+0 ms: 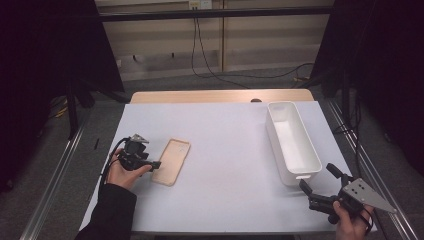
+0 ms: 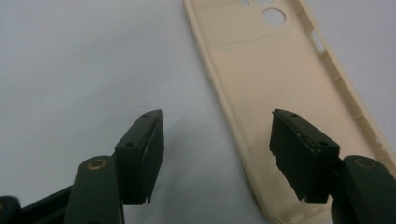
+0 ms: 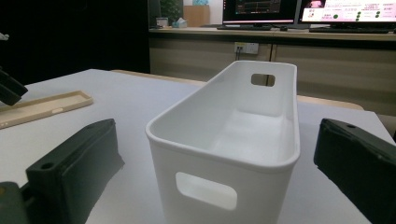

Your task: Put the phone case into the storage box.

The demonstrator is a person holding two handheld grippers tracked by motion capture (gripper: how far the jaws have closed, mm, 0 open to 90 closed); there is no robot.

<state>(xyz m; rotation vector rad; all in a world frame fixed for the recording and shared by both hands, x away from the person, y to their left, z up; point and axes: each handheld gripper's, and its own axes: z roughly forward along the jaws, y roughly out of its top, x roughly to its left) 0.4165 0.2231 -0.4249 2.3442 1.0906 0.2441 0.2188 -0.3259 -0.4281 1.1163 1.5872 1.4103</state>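
My left gripper point(image 2: 217, 140) sits closest, jaws partly apart and straddling the near long edge of the beige phone case point(image 2: 280, 93) — one pad hangs over the case's hollow inside, the other over bare white table cover point(image 2: 84, 70), neither pressing yet. The case lies flat, open side up, at about 8 o'clock on the table in the high view, camera cutouts at the far end. To do this well I keep the jaws square to that thin rim, lower until the inner pad sits just inside the wall, and close gently — soft plastic will likely buckle if I squeeze hard or catch only the corner.

My right gripper point(image 1: 320, 186) waits wide and empty at 4 o'clock, its jaws flanking the near end of the white bin point(image 1: 292, 142), which stands upright and empty. Between case and bin, nothing blocks a carry. Cables trail on the floor beyond the table, well apart.
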